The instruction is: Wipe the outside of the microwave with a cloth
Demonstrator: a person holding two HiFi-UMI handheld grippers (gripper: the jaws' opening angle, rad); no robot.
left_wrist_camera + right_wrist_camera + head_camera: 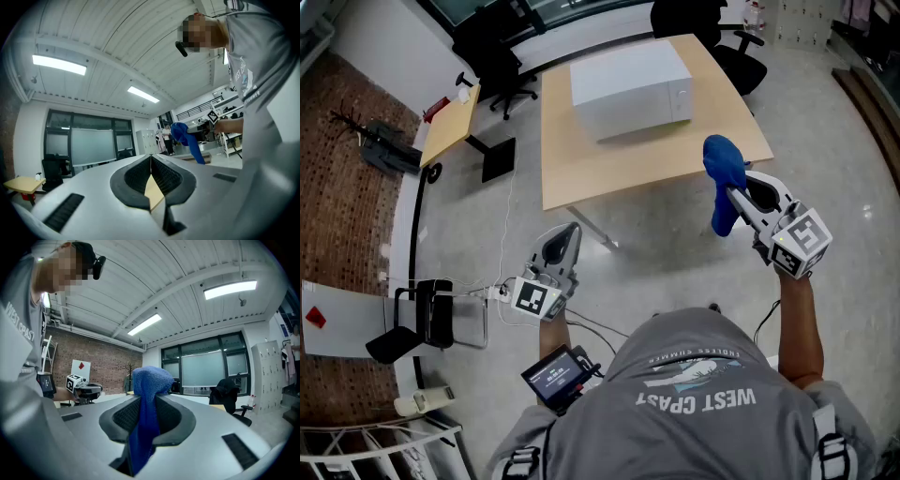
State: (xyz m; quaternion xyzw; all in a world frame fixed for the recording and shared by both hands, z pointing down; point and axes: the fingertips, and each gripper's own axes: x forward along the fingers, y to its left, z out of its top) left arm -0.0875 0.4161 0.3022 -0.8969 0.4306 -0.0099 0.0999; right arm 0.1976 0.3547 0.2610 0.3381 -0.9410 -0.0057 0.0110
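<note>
With the right tool point(733, 194) clamped on the cloth point(723, 176) and the left tool point(566, 232) closed empty, we advised meeting the microwave point(630, 86) squarely.

Looks along the right gripper point(148, 404) at lower centre, jaws clamped on a blue cloth point(149, 378) bunched above them and trailing down between. Shows the left gripper point(89, 390) at mid left before a brick wall point(101, 364); windows point(211, 369) and a black office chair point(229, 392) at right; strip lights point(229, 289) above.
</note>
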